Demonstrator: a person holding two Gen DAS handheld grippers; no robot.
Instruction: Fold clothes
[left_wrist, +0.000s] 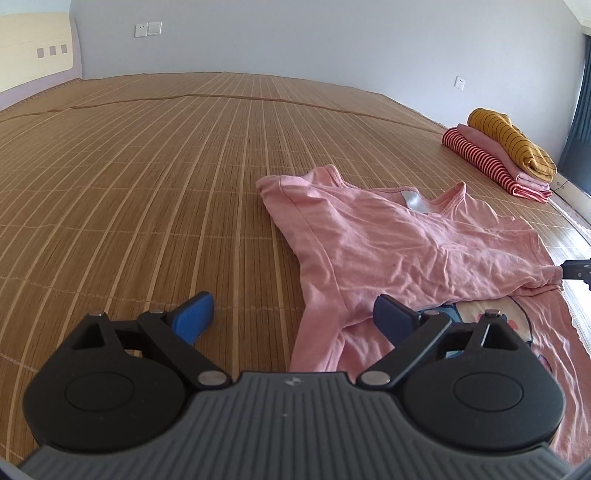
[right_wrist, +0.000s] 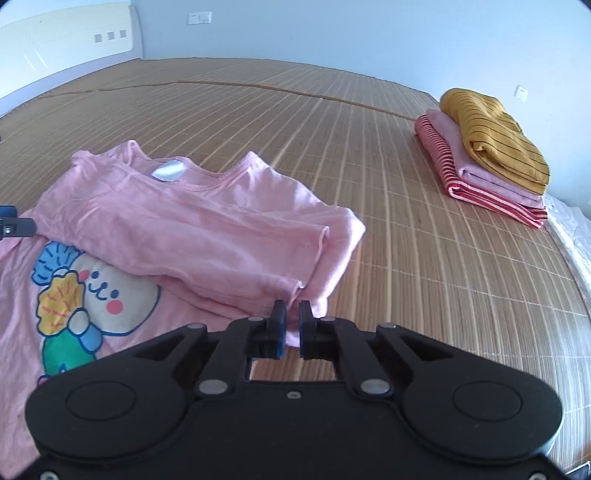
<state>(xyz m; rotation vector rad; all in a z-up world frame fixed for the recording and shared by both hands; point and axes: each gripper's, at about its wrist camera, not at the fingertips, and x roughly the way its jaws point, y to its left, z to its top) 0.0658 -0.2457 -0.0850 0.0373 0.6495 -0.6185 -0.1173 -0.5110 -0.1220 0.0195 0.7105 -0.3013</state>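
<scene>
A pink T-shirt (left_wrist: 388, 251) lies on the bamboo mat (left_wrist: 147, 184), its upper half folded down over a cartoon print (right_wrist: 92, 291). My left gripper (left_wrist: 293, 314) is open wide at the shirt's left side. One blue pad (left_wrist: 195, 314) is over bare mat and the other pad (left_wrist: 391, 317) is over the cloth, neither pressing it. My right gripper (right_wrist: 292, 314) is shut on the pink T-shirt (right_wrist: 184, 221) at the right end of the fold, with a pinch of fabric between its fingers. Its tip also shows in the left wrist view as the right gripper (left_wrist: 576, 269) at the shirt's edge.
A stack of folded clothes (right_wrist: 487, 155), mustard striped on top, pink, then red striped, sits near the mat's far right corner. A cream headboard (left_wrist: 33, 48) stands at the far left and a wall runs behind. White bedding (right_wrist: 569, 229) edges the mat on the right.
</scene>
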